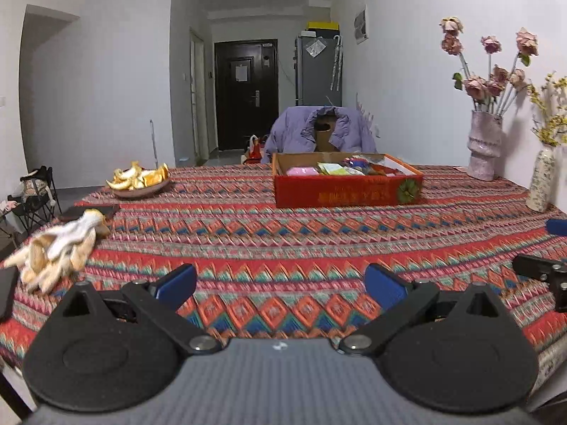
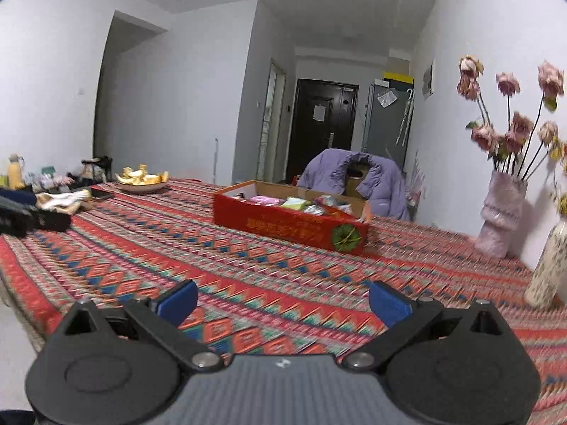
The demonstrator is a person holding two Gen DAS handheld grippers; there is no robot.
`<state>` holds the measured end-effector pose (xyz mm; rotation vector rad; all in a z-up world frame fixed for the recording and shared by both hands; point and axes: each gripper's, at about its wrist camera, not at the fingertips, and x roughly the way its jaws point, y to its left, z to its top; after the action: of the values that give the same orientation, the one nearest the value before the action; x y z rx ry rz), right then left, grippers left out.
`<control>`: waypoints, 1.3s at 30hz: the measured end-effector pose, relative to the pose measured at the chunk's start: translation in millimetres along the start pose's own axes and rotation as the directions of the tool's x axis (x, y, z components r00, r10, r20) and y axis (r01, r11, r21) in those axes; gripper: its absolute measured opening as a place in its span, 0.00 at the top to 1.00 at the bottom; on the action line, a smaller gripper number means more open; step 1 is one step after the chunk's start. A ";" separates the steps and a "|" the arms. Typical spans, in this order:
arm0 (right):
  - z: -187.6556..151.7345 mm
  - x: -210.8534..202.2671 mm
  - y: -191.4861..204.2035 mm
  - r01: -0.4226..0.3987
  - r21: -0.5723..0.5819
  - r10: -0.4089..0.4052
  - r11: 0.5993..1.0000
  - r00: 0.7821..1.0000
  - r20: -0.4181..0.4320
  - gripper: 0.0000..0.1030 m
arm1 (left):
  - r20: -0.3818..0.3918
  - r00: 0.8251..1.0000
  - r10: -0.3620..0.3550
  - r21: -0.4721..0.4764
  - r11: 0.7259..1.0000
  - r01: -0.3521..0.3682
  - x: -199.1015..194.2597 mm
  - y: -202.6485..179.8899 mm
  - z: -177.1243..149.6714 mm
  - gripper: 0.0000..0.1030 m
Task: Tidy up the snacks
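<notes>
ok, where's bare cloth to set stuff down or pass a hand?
Widest free patch: tablecloth between both open grippers and the red snack box. Also free: between the box and the peel plate. Crowded: left edge with gloves, right edge by the vases.

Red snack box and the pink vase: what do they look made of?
Red snack box: likely cardboard, with brown raw inner walls and flap, printed matte red outside. Pink vase: probably glazed ceramic, with a mottled, ribbed, faintly shiny surface; could be painted glass.
</notes>
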<state>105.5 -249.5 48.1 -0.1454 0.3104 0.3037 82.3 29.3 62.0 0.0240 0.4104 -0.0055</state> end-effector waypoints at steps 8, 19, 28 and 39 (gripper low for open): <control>-20.7 -26.0 14.0 0.003 0.086 -0.007 0.996 0.999 0.049 0.00 | 0.017 0.999 -0.027 0.000 1.000 0.027 -17.8 -11.0 -23.8 0.00; -45.2 -52.5 34.8 0.048 0.109 -0.063 0.993 0.988 0.144 0.00 | 0.110 0.994 0.025 0.025 0.999 -0.027 -51.9 -19.8 -61.0 0.00; -54.8 -71.4 49.1 0.039 0.087 -0.050 0.995 0.990 0.131 0.00 | 0.107 0.993 0.041 -0.004 0.999 -0.041 -64.6 -16.8 -68.1 0.00; -56.1 -70.6 42.0 0.053 0.119 -0.067 0.992 0.991 0.118 0.00 | 0.109 0.993 0.043 0.005 0.999 -0.044 -64.6 -16.0 -67.3 0.00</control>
<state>12.6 -239.5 13.9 -0.0221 0.2020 0.2330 -3.9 15.0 25.8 0.0397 0.3011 0.0346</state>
